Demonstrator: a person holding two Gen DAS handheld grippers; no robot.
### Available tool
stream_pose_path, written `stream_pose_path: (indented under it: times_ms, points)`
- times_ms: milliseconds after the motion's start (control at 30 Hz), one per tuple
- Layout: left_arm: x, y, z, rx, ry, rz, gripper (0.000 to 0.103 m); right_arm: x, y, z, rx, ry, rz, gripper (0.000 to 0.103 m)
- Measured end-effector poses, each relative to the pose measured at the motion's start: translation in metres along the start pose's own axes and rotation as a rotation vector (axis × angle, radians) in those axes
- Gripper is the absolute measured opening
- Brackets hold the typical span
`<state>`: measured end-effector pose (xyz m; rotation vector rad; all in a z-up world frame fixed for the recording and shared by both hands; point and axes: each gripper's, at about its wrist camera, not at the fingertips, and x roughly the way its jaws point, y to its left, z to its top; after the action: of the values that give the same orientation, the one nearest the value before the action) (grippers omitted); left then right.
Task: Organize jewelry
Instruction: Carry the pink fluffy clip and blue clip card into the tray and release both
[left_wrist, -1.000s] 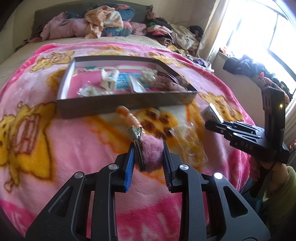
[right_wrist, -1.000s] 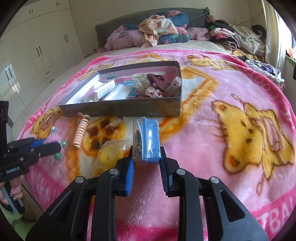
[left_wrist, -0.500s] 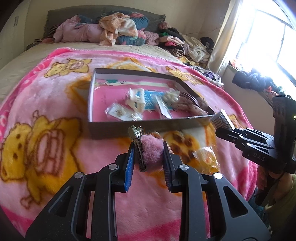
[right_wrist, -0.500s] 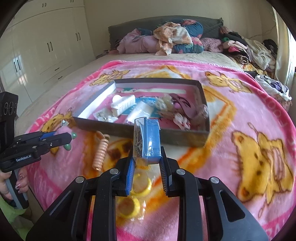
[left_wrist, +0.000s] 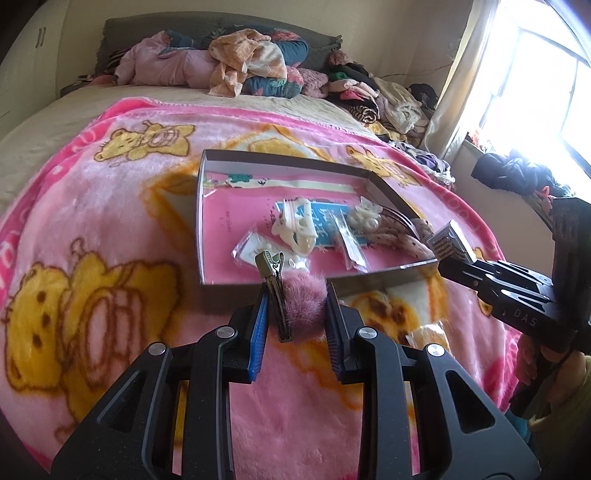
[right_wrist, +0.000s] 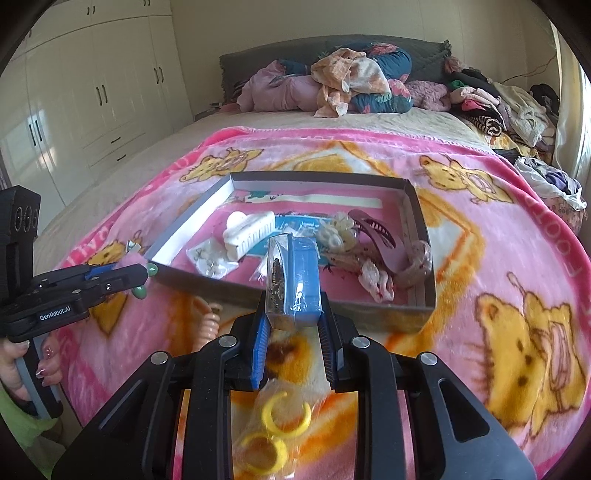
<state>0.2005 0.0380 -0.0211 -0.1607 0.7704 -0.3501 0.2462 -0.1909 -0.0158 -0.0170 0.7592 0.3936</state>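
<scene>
A shallow grey box with a pink floor lies on the pink blanket and holds several hair clips and small packets. My left gripper is shut on a pink fluffy hair clip with a metal clasp, held above the box's near wall. My right gripper is shut on a small blue packet in clear wrap, held over the box's near wall. The right gripper also shows in the left wrist view. The left gripper shows in the right wrist view.
A bag of yellow rings and a peach spiral hair tie lie on the blanket before the box. Piled clothes sit at the bed's head. Wardrobes stand left, a window right.
Both grippers have risen and moved forward toward the box with their items still held. The box now looks closer and more from above in both views.
</scene>
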Motion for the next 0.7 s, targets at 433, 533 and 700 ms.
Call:
stream_pose_path:
  times_ms: [433, 533, 700]
  points:
    - [0.018, -0.007, 0.022, 0.018, -0.014, 0.002, 0.02, 0.009, -0.011, 0.022, 0.012, -0.022, -0.01, 0.024]
    - [0.025, -0.008, 0.029, 0.025, -0.015, 0.005, 0.02, 0.012, -0.016, 0.025, 0.016, -0.021, -0.016, 0.024]
    - [0.037, -0.008, 0.037, 0.027, -0.011, 0.022, 0.02, 0.02, -0.026, 0.031, 0.035, -0.018, -0.031, 0.024]
